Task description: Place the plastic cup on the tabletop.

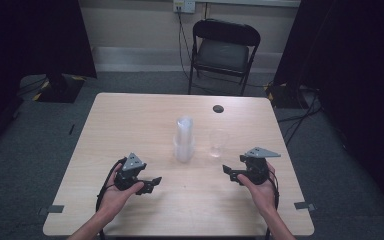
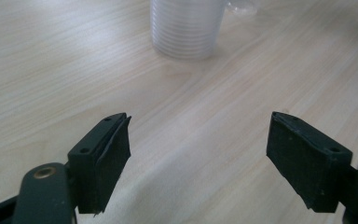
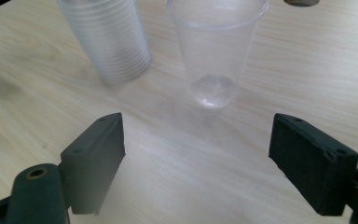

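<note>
Pale wood-grain laminate covers the surface (image 1: 130, 125), a rounded-corner rectangle with a small dark round cap (image 1: 218, 108) set near its far edge. Near the middle stands a stack of cups (image 1: 184, 140), thin clear plastic nested tightly so that the rims make fine horizontal ridges down the side and the whole looks milky. Just beside it, toward the person's right, stands 1 single cup (image 1: 218, 143), upright, mouth up, tapered to a narrow round base, so clear that the wood shows through it. The 2 stand near each other without touching.

The left tool (image 1: 149, 185) rests in the person's left hand low over the near part of the surface, well short of the stack. In the left gripper view its 2 black jaws stand wide apart, each a blocky wedge faced with a matte rubbery pad, with nothing but bare wood between them; the ridged stack (image 2: 186, 28) rises beyond.

The right tool (image 1: 231, 173) is held in the right hand on the near right, near the single cup but apart from it. In the right gripper view its jaws are likewise spread wide, holding nothing and touching nothing, with the single cup (image 3: 214, 51) straight ahead beyond them and the stack (image 3: 107, 37) to its left.

A black folding chair (image 1: 223, 52) with a padded seat stands on grey carpet behind the surface.
</note>
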The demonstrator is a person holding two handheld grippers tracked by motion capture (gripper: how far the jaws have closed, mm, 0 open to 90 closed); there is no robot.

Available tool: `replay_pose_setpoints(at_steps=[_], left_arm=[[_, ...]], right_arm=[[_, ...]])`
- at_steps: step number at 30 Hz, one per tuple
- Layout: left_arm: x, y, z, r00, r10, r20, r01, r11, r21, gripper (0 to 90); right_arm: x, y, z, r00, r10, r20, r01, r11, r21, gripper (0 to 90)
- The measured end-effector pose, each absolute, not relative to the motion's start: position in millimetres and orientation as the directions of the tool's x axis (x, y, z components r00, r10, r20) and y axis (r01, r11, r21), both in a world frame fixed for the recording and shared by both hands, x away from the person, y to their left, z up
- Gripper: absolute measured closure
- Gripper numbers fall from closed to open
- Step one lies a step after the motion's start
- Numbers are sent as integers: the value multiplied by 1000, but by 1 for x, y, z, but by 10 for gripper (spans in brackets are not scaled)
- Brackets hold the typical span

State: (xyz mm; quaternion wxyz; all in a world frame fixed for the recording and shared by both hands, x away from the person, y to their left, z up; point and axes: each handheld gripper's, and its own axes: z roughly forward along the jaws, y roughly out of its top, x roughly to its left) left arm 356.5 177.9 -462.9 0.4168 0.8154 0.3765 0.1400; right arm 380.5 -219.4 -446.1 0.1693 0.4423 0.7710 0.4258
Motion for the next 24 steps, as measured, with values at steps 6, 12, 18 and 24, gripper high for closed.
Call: replay_pose_setpoints(at_steps=[6,12,18,24], left_arm=[[351,180,-462,666,738,-110,508,-340,791,217],[347,185,-466,667,737,-108,501,-337,797,217],[344,187,-467,678,727,-108,492,-339,802,217],[345,192,-467,674,733,-90,481,-343,807,217]], right_arm=[[366,-213,-450,-584,803,114,539,279,795,177],[352,-210,-450,-598,790,133,533,269,802,177],[339,-210,-457,-599,787,146,544,267,796,176],[335,-208,-467,-588,800,121,557,292,778,151]])
